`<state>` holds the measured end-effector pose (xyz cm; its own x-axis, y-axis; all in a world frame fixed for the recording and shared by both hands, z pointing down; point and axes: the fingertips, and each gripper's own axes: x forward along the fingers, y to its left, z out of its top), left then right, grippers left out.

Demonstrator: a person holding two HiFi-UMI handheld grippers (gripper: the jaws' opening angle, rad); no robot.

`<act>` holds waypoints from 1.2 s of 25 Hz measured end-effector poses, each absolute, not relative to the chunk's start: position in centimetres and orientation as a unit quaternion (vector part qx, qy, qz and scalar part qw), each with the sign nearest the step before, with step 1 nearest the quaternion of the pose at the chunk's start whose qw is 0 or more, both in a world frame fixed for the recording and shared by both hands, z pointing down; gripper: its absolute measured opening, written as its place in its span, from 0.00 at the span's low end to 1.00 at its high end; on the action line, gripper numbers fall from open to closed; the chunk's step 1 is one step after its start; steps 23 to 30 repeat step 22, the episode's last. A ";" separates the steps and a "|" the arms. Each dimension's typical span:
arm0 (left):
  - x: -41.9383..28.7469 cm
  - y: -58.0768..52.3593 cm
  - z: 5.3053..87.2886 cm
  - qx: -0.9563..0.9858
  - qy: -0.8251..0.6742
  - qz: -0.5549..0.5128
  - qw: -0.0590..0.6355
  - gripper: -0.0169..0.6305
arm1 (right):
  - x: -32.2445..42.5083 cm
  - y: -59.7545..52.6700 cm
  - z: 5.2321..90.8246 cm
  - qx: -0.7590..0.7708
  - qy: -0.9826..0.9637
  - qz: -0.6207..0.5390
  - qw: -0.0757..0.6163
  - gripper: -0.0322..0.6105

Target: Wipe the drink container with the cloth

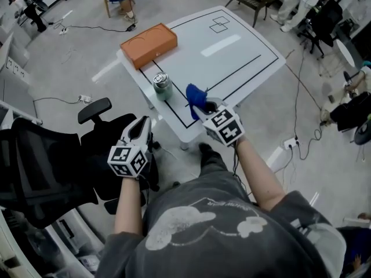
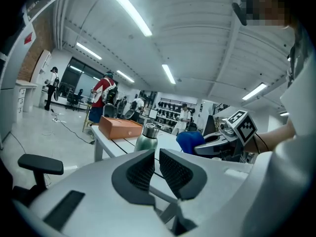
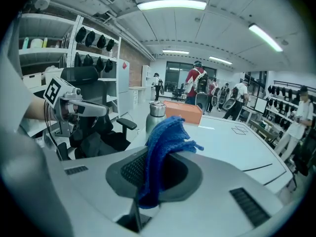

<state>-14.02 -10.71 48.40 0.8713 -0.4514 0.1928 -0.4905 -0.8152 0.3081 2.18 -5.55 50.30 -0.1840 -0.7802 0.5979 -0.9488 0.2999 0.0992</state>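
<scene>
**White table in a busy workroom: cloth held just short of the drink container**

We see a white table (image 1: 243, 45) marked with black lines, standing on a pale floor strewn with cables, with people and shelving in the background.

The drink container (image 1: 162, 84), a greenish metal bottle with a silver cap, stands upright close to the table's near left edge. Just to its right in the head view, and a little nearer to us, hangs the blue cloth (image 1: 198, 99). It is near the container but we see a gap between them. The right gripper (image 3: 157, 169) has its jaws clamped on that cloth, which bunches up out of the pads and droops over one of them.

Beyond the drink container, along the same table edge, lies an orange box (image 1: 149, 44), well apart from it.

Nearer to us than the container and to its left, off the table's edge, the left gripper (image 1: 141, 126) is held in the air and points towards the bottle. Its jaws are drawn almost together, with only a thin slit between them and nothing in it. Left of that gripper stands a black office chair (image 1: 52, 167).
</scene>
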 end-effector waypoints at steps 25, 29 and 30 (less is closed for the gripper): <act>-18.7 -1.8 47.0 0.962 -0.197 0.060 0.180 0.07 | -3.8 5.9 49.4 0.610 -0.726 0.165 0.271 0.11; -18.7 -1.8 47.0 0.962 -0.197 0.060 0.180 0.07 | -3.8 5.9 49.4 0.610 -0.726 0.165 0.271 0.11; -18.7 -1.8 47.0 0.962 -0.197 0.060 0.180 0.07 | -3.8 5.9 49.4 0.610 -0.726 0.165 0.271 0.11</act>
